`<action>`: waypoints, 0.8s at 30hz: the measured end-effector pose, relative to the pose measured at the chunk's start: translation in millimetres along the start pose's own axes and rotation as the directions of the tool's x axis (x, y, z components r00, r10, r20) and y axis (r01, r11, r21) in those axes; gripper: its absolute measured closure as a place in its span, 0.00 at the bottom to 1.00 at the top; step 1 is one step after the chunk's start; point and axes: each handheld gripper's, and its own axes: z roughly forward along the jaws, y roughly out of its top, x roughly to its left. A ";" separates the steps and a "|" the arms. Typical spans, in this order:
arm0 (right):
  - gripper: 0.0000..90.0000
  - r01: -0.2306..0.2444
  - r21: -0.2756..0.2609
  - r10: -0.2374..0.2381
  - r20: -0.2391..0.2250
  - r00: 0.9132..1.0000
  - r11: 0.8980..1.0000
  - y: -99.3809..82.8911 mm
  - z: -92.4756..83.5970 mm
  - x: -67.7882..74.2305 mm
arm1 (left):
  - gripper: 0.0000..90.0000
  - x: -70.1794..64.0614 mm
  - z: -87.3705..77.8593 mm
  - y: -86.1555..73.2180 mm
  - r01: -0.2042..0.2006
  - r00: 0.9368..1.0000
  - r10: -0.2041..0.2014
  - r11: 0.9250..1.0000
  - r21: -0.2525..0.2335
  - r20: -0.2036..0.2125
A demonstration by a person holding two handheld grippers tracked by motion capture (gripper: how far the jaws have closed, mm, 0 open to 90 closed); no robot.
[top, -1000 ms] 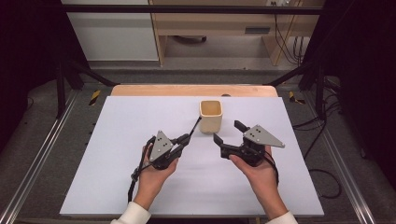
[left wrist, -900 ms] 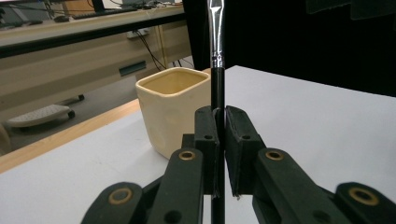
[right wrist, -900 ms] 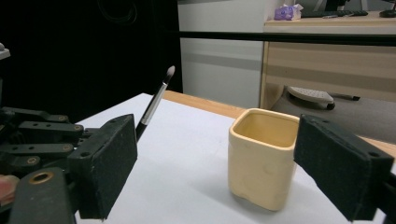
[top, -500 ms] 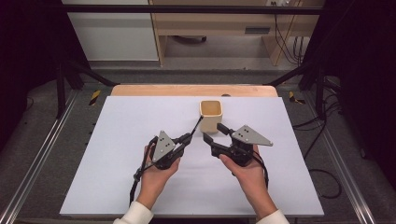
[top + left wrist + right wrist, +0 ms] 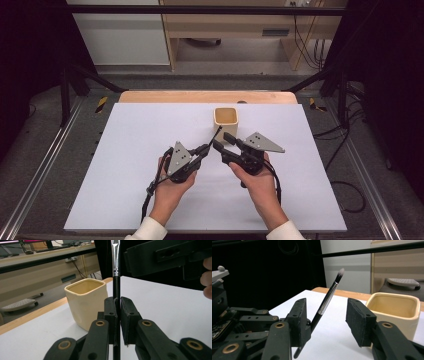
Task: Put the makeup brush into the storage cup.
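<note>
Two hand-held grippers meet mid-surface: the left hand-held gripper (image 5: 207,148) clamps a brush (image 5: 115,270) pointing far toward the cup (image 5: 226,120); the right hand-held gripper (image 5: 325,322), half open, has been closing around the untouched brush

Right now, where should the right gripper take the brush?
On the black handle just below the silver ferrule of the brush, closing from both sides. The left gripper already clamps the lower handle, so that stretch is bare; the right gripper already straddles it.

left gripper (image 5: 204,149) jaws clamped tight; right gripper (image 5: 220,142) jaws apart, just been closing; tips near
</note>
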 end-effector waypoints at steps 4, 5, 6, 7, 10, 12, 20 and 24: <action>0.61 -0.008 0.001 0.008 0.003 1.000 1.000 -1.1 2.6 1.3 | 0.93 -2.7 0.1 1.5 -0.003 1.000 0.003 1.000 0.001 0.007; 0.61 -0.012 0.000 0.012 0.003 1.000 1.000 -1.2 3.0 1.2 | 0.93 -3.5 0.0 2.0 -0.004 1.000 0.004 1.000 0.000 0.008; 0.62 -0.024 -0.002 0.024 0.000 1.000 1.000 -1.8 3.6 0.7 | 0.93 -4.0 -0.1 2.4 -0.003 1.000 0.003 1.000 -0.001 0.010; 0.62 -0.045 -0.007 0.045 0.004 0.999 0.999 -2.2 4.5 -0.4 | 0.93 -5.3 0.0 3.3 -0.005 1.000 0.005 1.000 -0.003 0.014; 0.63 -0.065 -0.013 0.065 0.000 0.998 0.998 -2.7 4.9 -1.8 | 0.93 -7.1 0.5 3.8 -0.006 1.000 0.006 1.000 -0.003 0.019; 0.65 -0.076 -0.015 0.076 -0.002 0.997 0.997 -2.8 4.8 -2.0 | 0.93 -8.2 0.9 3.9 -0.006 1.000 0.006 1.000 -0.003 0.021; 0.70 -0.091 -0.017 0.091 -0.006 0.996 0.996 -5.7 5.3 -1.5 | 0.93 -10.0 0.4 4.0 -0.005 1.000 0.005 1.000 -0.007 0.023; 0.76 -0.117 -0.016 0.116 -0.020 0.993 0.993 -6.5 4.2 -3.2 | 0.93 -11.6 0.7 4.2 -0.012 1.000 0.012 1.000 -0.001 0.029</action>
